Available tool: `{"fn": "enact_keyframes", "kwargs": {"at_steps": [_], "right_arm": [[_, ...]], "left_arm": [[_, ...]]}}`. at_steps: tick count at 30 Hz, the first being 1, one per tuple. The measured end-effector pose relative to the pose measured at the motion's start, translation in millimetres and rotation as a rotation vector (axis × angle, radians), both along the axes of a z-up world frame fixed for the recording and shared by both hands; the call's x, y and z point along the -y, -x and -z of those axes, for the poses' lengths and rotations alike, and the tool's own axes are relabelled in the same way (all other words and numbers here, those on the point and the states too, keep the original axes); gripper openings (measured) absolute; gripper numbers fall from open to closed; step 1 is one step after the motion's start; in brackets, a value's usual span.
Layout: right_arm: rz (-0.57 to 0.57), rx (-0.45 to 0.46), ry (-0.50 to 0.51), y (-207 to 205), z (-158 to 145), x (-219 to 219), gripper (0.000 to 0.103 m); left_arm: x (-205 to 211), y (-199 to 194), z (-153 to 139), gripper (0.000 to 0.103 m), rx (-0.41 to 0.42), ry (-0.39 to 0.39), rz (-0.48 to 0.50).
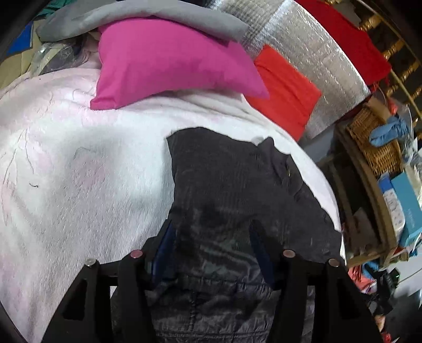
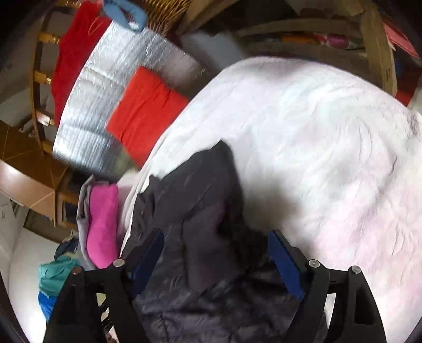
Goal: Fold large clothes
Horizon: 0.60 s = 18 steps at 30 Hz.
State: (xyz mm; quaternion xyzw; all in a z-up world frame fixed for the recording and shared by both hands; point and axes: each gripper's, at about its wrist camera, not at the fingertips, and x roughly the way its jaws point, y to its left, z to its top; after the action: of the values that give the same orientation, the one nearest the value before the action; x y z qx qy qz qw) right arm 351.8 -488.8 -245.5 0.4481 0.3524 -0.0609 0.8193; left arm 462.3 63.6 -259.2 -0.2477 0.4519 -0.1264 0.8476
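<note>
A dark grey quilted jacket (image 1: 232,190) lies on a pale pink-white blanket (image 1: 79,163) covering the bed. My left gripper (image 1: 211,227) is open, its blue-padded fingers (image 1: 163,242) spread over the jacket's near part, with fabric between them. In the right wrist view the same jacket (image 2: 195,200) lies bunched on the blanket (image 2: 316,147). My right gripper (image 2: 216,237) is open, its blue pads (image 2: 287,263) on either side of a raised fold of the jacket. I cannot tell whether the fingers touch the cloth.
A magenta folded garment (image 1: 168,63) and a grey one (image 1: 137,15) lie at the bed's far end. An orange-red folded cloth (image 1: 284,89) rests on a silver foil mat (image 1: 311,58). A wicker basket (image 1: 374,139) and boxes stand on shelves right.
</note>
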Motion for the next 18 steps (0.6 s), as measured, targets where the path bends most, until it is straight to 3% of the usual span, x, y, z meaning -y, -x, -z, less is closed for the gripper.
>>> {"fn": "enact_keyframes", "kwargs": {"at_steps": [5,8,10,13,15,18], "right_arm": [[-0.078,-0.071,0.059,-57.3,23.9,-16.4,0.084],[-0.109,-0.091,0.060,-71.2,41.4,-20.8,0.084],[-0.133,-0.092,0.051,-76.4,52.0,-24.7,0.072],[-0.162,-0.076,0.152,-81.4,46.8,-38.5,0.049],[-0.162,-0.069,0.199,-81.4,42.4,-43.6,0.042],[-0.157,-0.067,0.219,-80.6,40.0,-43.7,0.039]], "left_arm": [[10.8,-16.0,20.3,0.065,-0.071,0.034,0.024],[18.0,-21.9,27.5,0.065,-0.076,0.008,0.034],[17.4,-25.6,31.4,0.065,-0.073,0.018,0.029],[16.1,-32.1,37.5,0.061,-0.064,0.041,0.010],[18.8,-35.3,40.5,0.047,-0.060,0.004,0.000],[21.0,-39.2,44.7,0.041,-0.058,-0.028,-0.003]]}}
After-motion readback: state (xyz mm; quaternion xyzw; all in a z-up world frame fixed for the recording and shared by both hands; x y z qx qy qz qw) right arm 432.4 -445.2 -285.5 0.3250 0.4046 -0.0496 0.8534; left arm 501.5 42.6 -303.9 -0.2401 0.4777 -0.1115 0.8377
